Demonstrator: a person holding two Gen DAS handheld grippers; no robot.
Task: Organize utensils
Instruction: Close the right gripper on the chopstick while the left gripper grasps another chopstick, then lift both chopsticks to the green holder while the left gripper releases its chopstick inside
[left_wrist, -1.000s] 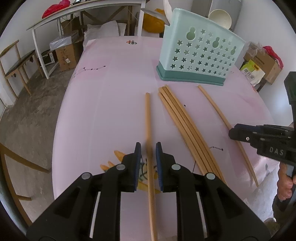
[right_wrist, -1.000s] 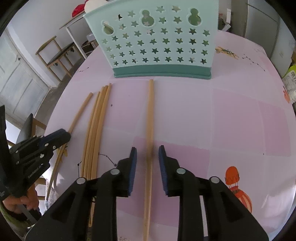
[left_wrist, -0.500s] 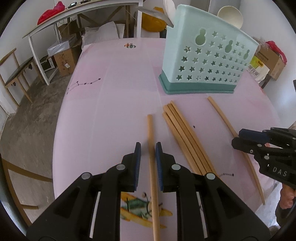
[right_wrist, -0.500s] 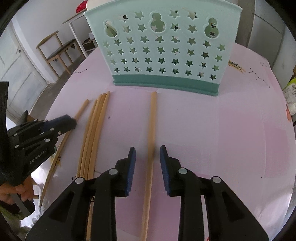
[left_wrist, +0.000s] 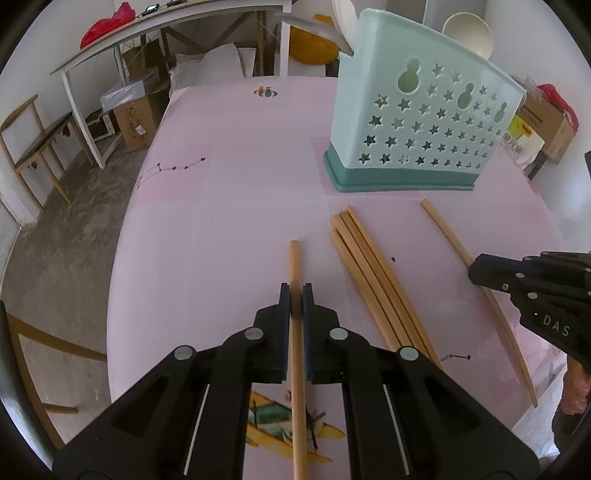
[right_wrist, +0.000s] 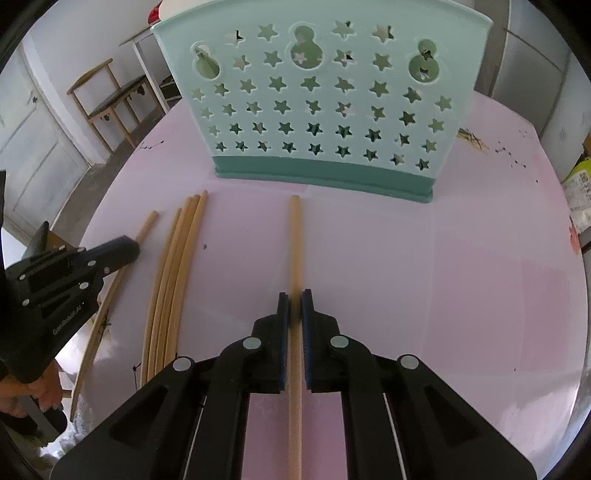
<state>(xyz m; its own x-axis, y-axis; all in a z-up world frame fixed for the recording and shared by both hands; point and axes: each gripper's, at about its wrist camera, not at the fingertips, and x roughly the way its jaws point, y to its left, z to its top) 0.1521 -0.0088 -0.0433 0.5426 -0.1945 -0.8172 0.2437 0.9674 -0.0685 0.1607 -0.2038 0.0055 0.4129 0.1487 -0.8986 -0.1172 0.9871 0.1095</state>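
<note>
Tilting downward, each claw (left_wrist: 295, 295) (right_wrist: 294, 301) seemingly clamps its own chopstick (left_wrist: 297, 369) (right_wrist: 294, 258).

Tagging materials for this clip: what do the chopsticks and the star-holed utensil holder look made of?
Chopsticks: probably bamboo or light wood, with an even tan colour and a matte, unlacquered surface; grain is too fine to see. Utensil holder: moulded plastic, with pale mint walls, cleanly punched star holes, a darker teal base and a smooth, faintly glossy surface. The table appears covered by a smooth pink printed sheet, possibly vinyl.
</note>
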